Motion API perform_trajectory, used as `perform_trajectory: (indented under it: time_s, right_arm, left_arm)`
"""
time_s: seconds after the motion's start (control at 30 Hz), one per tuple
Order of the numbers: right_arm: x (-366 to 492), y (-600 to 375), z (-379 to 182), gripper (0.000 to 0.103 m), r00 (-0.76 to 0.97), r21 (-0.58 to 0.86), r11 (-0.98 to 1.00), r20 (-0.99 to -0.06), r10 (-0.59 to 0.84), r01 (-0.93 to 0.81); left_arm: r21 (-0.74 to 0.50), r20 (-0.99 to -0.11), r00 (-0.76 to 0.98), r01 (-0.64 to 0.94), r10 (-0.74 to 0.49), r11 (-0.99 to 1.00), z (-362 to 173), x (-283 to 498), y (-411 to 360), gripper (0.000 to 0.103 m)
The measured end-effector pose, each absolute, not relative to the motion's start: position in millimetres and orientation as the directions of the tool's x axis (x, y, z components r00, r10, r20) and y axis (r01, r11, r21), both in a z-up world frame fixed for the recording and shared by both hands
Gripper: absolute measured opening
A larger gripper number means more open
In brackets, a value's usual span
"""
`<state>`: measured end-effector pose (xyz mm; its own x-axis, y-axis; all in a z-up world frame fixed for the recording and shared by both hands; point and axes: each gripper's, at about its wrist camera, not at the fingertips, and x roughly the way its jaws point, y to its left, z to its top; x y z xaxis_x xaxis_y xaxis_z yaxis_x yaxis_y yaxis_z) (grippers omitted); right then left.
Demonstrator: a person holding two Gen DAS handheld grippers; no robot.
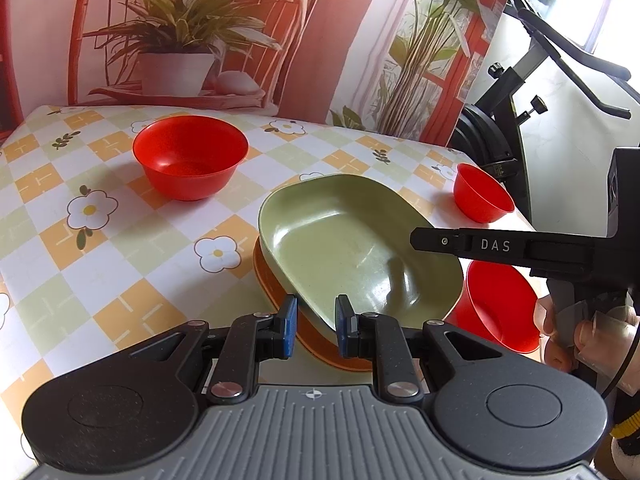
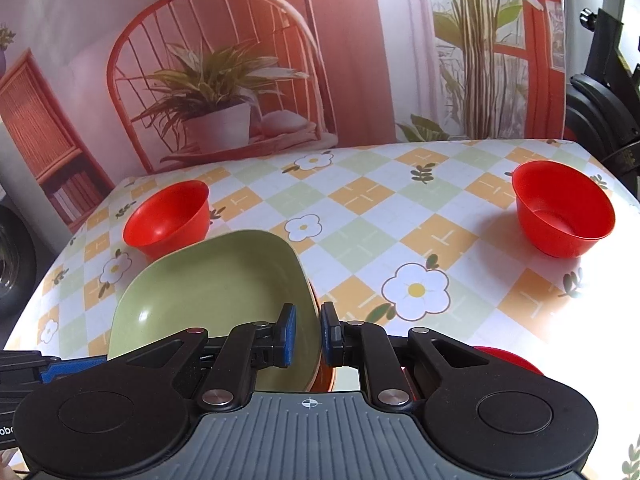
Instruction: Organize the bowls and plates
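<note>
1. The green plate (image 1: 352,240) looks like smooth plastic with a soft sheen and faint speckles.
2. The red bowls, such as the far left one (image 1: 190,160), look like glossy, smooth plastic.
3. The tablecloth (image 1: 120,248) appears slick and wipeable, with a light shine.
4. The left gripper (image 1: 316,330) has matt black plastic arms, shiny metal pivot pins and a ribbed grey base.

Your right jaws straddle the near rim of the plate (image 2: 208,292), which is stacked tilted on a second plate (image 1: 280,300). One bowl (image 2: 168,216) sits ahead-left behind it, another bowl (image 2: 564,212) far ahead-right, a third bowl (image 2: 508,360) just right of the jaws.
</note>
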<state>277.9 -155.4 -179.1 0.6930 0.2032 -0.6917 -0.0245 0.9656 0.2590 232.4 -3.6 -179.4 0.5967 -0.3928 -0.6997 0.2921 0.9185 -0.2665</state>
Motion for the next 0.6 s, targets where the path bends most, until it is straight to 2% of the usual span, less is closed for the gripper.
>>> perform_trajectory:
  time_s: [0.6]
  right_arm:
    - [281,-149,-185,0.014,0.674,0.219,0.975,-0.718,0.175,-0.019]
  left_arm:
    - [-0.259,-0.727,0.571,0.288,-0.382,0.922,-191,234,-9,0.021]
